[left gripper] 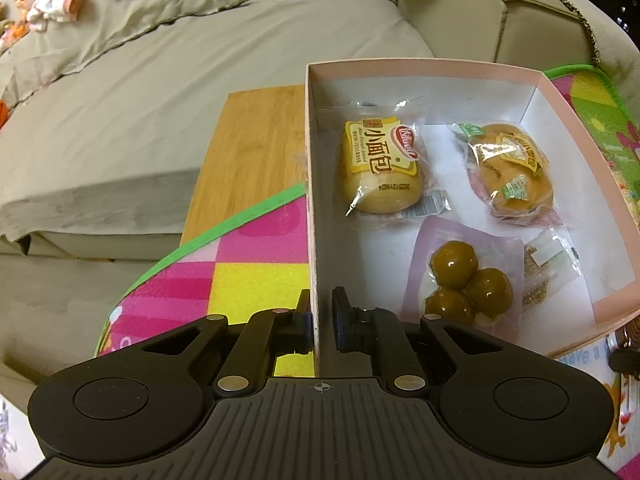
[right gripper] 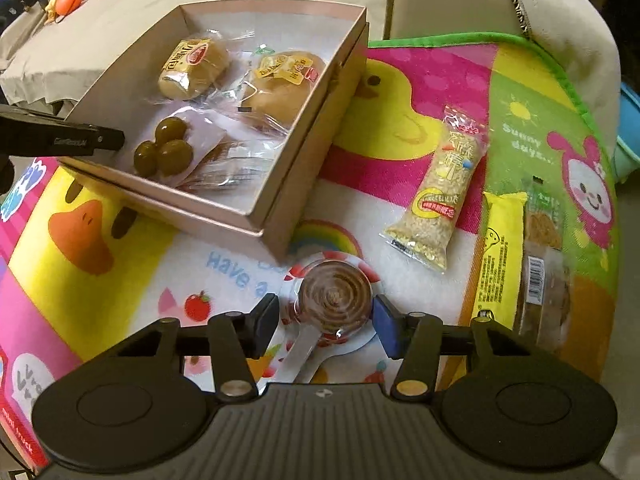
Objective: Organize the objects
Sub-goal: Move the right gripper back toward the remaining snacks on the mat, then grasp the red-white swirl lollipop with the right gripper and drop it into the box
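Observation:
A pink box (left gripper: 440, 67) stands on the play mat, and my left gripper (left gripper: 322, 316) is shut on its near left wall, one finger inside and one outside. One of its fingers (right gripper: 100, 140) also shows in the right wrist view, at the box (right gripper: 256, 224). Inside lie two wrapped buns (left gripper: 380, 168) (left gripper: 512, 172) and a pack of green balls (left gripper: 468, 280). A wrapped brown spiral lollipop (right gripper: 334, 298) lies on the mat between the pads of my right gripper (right gripper: 326, 322). The jaws stand open, with a gap at the left pad.
To the right of the box lie a sesame bar (right gripper: 444, 192), a yellow packet (right gripper: 498, 256) and a brown snack packet (right gripper: 544, 280). The bright mat (right gripper: 100, 240) covers a wooden board (left gripper: 248, 152). A beige sofa (left gripper: 120, 100) with toys (left gripper: 52, 4) rises behind.

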`<move>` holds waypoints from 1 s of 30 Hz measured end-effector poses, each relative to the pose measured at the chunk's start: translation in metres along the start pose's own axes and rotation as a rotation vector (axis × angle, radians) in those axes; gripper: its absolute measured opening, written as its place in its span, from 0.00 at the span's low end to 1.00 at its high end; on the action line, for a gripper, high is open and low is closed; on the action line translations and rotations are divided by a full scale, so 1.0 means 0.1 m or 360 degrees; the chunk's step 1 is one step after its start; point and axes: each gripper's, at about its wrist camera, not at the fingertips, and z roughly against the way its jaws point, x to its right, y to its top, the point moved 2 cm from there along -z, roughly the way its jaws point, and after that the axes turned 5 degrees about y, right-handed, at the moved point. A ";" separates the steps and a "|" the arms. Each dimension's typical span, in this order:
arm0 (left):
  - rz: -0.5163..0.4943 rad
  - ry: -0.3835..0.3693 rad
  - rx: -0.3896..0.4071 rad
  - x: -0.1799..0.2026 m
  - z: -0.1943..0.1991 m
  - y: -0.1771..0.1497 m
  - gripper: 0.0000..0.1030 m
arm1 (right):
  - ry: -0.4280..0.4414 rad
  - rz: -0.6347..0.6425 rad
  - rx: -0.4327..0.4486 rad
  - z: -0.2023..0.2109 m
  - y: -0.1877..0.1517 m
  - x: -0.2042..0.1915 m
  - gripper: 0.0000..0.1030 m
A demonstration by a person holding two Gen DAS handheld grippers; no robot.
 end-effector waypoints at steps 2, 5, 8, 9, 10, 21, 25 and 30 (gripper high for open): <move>0.0002 -0.0016 0.0000 -0.01 0.00 0.00 0.10 | -0.0033 -0.0026 -0.0018 0.04 -0.04 -0.02 0.49; -0.0003 -0.0038 0.0003 -0.02 -0.01 0.00 0.09 | -0.0081 -0.0093 -0.0056 0.13 -0.11 -0.10 0.49; -0.0006 -0.0060 -0.0004 -0.03 -0.01 0.01 0.08 | -0.0114 -0.0156 -0.0069 0.35 -0.17 -0.25 0.49; -0.0009 -0.0065 -0.0005 -0.04 -0.01 0.01 0.08 | -0.0127 -0.0171 -0.0069 0.43 -0.18 -0.30 0.49; -0.0015 -0.0071 -0.0006 -0.04 -0.01 0.01 0.08 | -0.0142 -0.0191 -0.0066 0.52 -0.18 -0.36 0.49; -0.0024 -0.0201 -0.0025 -0.15 -0.05 0.03 0.08 | -0.0289 -0.0266 0.0054 1.16 0.37 -0.91 0.49; -0.0019 -0.0254 -0.0038 -0.19 -0.06 0.04 0.09 | -0.0332 -0.0233 0.0095 1.15 0.72 -1.04 0.49; -0.0025 -0.0269 -0.0036 -0.19 -0.06 0.04 0.10 | -0.0359 -0.0127 0.0140 1.00 1.16 -1.19 0.49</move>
